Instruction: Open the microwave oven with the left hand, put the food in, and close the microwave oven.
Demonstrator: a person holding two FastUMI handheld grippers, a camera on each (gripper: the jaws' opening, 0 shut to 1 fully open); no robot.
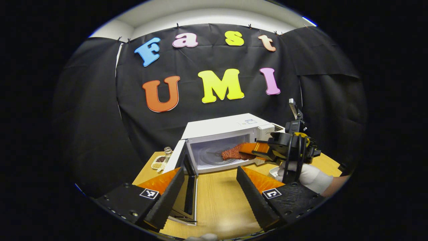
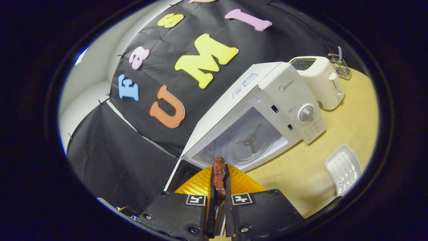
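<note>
Jaws: left gripper (image 1: 210,187) spread, right gripper (image 2: 219,187) pinching food (image 2: 219,174) at open microwave (image 2: 267,110); toaster (image 2: 321,80) beside.

Bright, sharp, edges fisheye-warped

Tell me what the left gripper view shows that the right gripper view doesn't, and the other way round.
Left gripper view: the open door, a spice dish and jar, the gloved hand.
Right gripper view: the toaster, wire rack, white tray, control dial.
Both: the microwave, the right gripper shut on the food.
</note>
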